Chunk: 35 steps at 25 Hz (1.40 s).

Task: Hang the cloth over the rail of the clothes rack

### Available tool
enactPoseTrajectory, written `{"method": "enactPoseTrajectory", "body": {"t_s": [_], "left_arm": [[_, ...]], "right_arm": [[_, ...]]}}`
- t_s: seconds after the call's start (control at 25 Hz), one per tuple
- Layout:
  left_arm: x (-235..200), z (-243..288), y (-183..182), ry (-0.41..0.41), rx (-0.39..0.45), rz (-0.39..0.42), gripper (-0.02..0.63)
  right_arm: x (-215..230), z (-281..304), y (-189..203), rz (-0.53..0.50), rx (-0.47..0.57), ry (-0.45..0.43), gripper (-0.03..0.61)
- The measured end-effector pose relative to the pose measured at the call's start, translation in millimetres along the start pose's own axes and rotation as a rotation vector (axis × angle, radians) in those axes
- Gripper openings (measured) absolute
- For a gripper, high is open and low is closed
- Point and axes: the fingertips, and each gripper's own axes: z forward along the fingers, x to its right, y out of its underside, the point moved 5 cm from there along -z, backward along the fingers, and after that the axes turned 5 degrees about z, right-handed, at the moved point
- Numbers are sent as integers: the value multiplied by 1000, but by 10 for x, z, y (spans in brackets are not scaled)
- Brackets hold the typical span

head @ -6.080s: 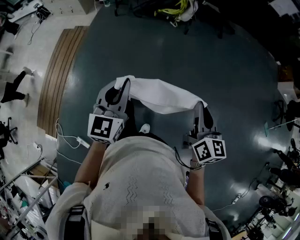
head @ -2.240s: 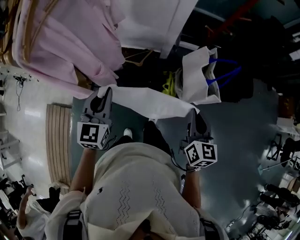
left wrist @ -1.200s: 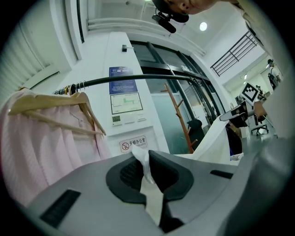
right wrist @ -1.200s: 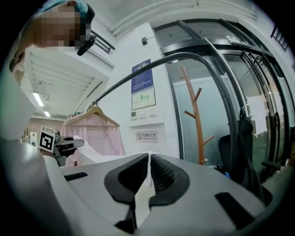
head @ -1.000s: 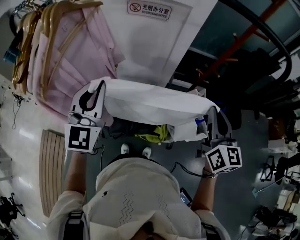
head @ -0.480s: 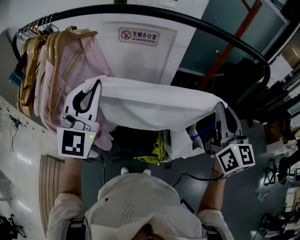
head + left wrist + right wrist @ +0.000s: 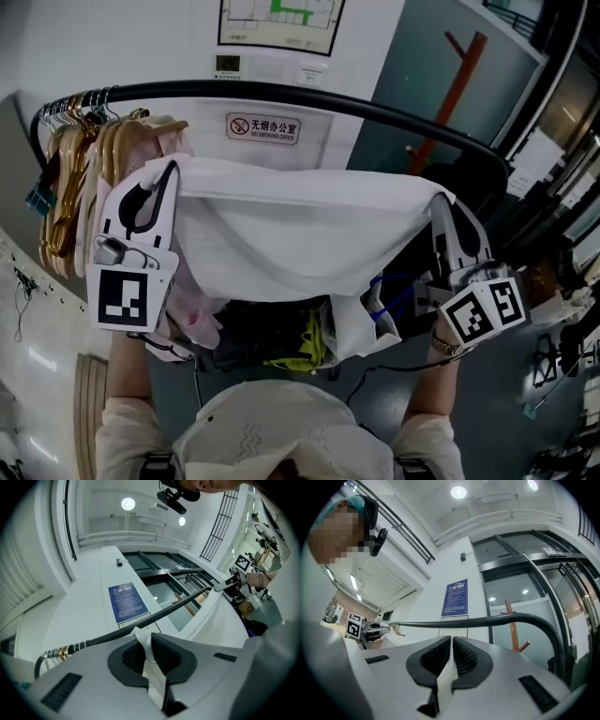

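A white cloth hangs stretched between my two grippers, sagging in the middle. My left gripper is shut on its left corner and my right gripper on its right corner. In the left gripper view the jaws pinch a fold of cloth; the right gripper view shows the same pinch on a thin white edge. The black rail of the clothes rack arcs just above and behind the cloth's top edge. It also crosses beyond the jaws in both gripper views, rail and rail.
Wooden hangers with pink garments crowd the rail's left end, next to my left gripper. A white wall with a small sign stands behind the rack. An orange coat stand rises at the back right. Bags lie under the cloth.
Both grippers have risen together with the cloth held taut. The rail now sits close above the cloth's top edge, and the floor has dropped out of view.
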Motion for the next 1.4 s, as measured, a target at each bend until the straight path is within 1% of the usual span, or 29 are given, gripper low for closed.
{"method": "enactPoseTrajectory", "body": {"t_s": [0.24,0.44,0.52,0.6,0.72,0.88,1.04,1.28,1.4], "left_arm": [[-218,143,-287,-17,45,91,25],[-377,285,-500,45,35,133,25],[-442,358,-580,50,38,174,25],[-500,440,-643,35,37,233,25],[-592,581,-724,30,22,303,25],[-798,793,-901,27,30,327,26],[-1005,992,-1093,12,30,370,25],[-1152,1314,-1298,-6,9,440,25],[-1185,1465,-1328,-2,-6,460,25]], "right_arm": [[-11,142,-324,-25,18,-47,21],[17,264,-632,-76,39,-61,20],[17,319,-774,-94,49,-69,20],[9,371,-906,-112,57,-79,21],[14,463,-1072,-140,60,-81,20],[-10,681,-1378,-200,50,-101,20],[7,929,-1632,-206,44,-115,20],[144,1209,-1911,-253,34,-48,20],[231,1354,-2000,-254,17,-26,21]]}}
